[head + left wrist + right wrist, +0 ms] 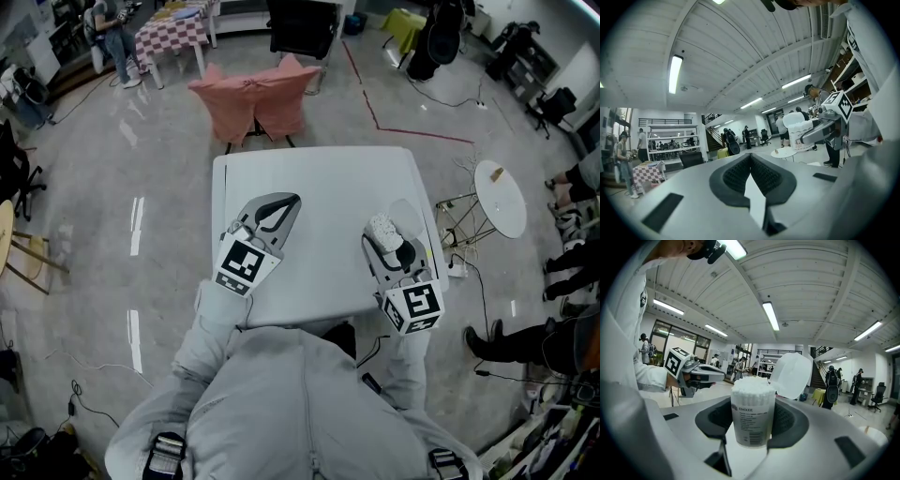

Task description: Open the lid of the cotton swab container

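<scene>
Over the white table [319, 173], the left gripper [750, 158] hangs with its jaws pressed together on nothing. The right gripper [752, 418] clamps the cotton swab container [752, 401] upright above the table's right side, its lid [792, 375] tipped back open.

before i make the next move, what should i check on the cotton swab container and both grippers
1. Lid open: ok, flipped back behind the cotton swabs.
2. Cotton swab container held: ok, right gripper jaws press its sides.
3. Container upright: ok, no swabs spilled in view.
4. Left gripper free: ok, jaws together, nothing between them.
5. Left gripper apart from the container: ok.
6. Container base resting on the table: cannot tell.
</scene>
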The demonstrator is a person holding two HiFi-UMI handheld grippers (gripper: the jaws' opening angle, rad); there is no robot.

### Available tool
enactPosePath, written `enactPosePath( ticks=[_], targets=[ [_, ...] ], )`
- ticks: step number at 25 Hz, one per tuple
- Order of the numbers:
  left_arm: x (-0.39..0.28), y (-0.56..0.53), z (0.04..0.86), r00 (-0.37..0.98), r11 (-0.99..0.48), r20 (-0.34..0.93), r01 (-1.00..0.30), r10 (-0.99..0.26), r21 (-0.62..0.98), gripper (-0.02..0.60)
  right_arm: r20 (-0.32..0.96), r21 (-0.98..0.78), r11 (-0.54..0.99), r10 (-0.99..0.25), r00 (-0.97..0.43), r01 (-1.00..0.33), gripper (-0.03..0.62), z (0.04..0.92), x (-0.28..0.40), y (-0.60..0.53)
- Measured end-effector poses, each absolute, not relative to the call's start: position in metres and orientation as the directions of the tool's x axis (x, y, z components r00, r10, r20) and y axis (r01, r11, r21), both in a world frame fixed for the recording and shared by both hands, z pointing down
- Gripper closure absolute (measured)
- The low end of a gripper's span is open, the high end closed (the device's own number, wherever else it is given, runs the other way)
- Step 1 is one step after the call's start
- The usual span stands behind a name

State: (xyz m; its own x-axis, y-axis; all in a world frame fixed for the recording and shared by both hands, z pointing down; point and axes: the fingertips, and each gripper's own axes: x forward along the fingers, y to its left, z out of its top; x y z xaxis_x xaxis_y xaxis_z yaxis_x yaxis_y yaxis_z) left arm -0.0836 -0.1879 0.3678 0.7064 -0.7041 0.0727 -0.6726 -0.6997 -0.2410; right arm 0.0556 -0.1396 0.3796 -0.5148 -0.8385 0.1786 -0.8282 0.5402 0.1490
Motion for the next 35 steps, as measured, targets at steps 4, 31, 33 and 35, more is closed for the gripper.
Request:
enactPosePath(
  ticks=[4, 31, 33, 35],
  targets=[
    [-0.082, -0.189, 0.371, 0.710, -0.704, 0.077, -0.668, -0.700, -0.240, 0.558, 0.184, 0.141, 0.545, -0.835, -0.519, -0.826, 0.368, 0.382, 0.055, -0.141],
    [-0.082, -0.197, 0.376, 0.724, -0.720, 0.084, -0.653, -0.684, -0.235, 0.558, 0.151, 0.118, 0.556, -0.829, -0.539, -0.823, 0.368, 0.382, 0.051, -0.148],
    [-0.084, -0.199, 0.376, 0.728, -0.723, 0.084, -0.650, -0.681, -0.233, 0.558, 0.151, 0.118, 0.558, -0.827, -0.541, -0.821, 0.368, 0.382, 0.048, -0.150],
    [-0.085, -0.201, 0.377, 0.732, -0.727, 0.084, -0.646, -0.677, -0.231, 0.558, 0.152, 0.119, 0.560, -0.826, -0.542, -0.820, 0.368, 0.382, 0.045, -0.152]
  ],
)
